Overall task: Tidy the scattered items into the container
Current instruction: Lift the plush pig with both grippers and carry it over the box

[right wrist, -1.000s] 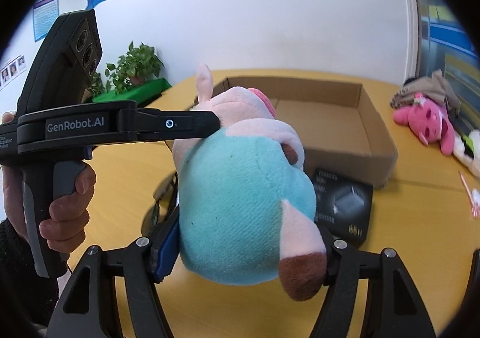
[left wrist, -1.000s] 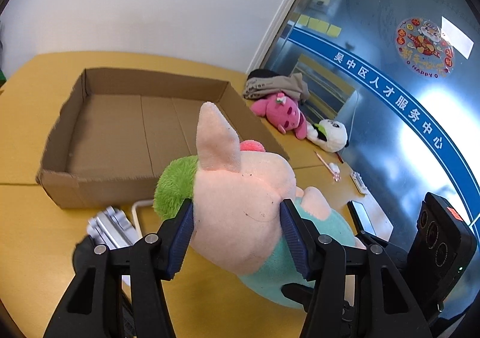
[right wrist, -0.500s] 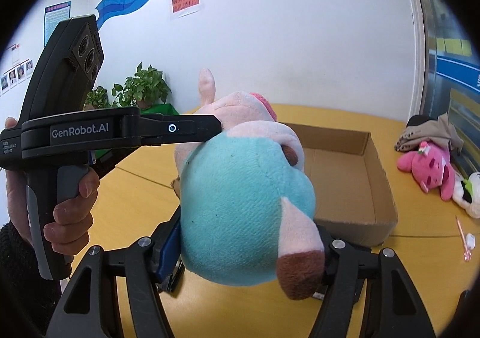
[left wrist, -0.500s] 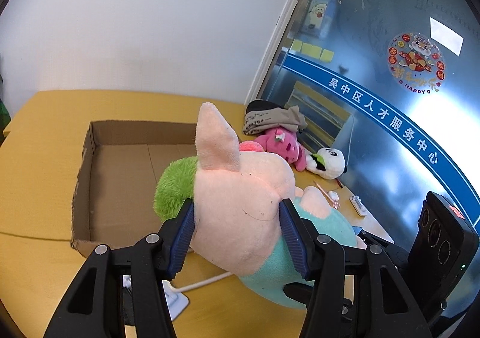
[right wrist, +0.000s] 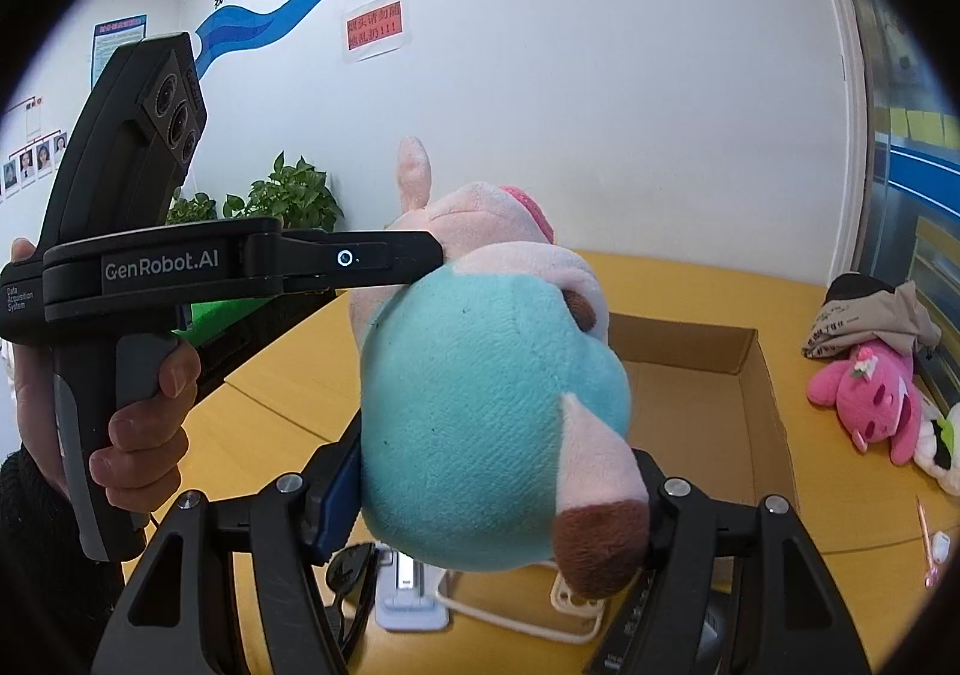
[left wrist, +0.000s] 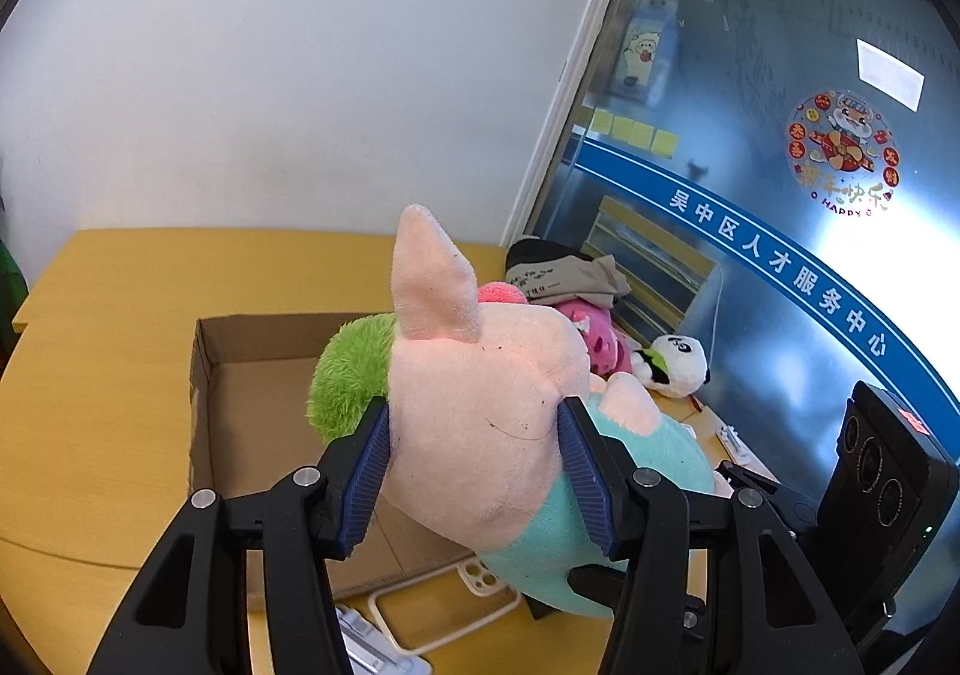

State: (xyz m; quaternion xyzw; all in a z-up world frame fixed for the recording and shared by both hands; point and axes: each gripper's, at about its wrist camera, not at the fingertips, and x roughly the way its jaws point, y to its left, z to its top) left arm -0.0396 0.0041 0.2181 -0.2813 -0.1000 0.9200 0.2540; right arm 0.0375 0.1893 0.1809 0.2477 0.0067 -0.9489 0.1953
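Between both claws' pads: pig plush (left wrist: 480, 423).

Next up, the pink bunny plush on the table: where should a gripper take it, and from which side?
Grip the pink bunny across its round body, coming from above. It lies flat on the table with clothing on its far side and the panda against its near side, so side approaches look crowded.
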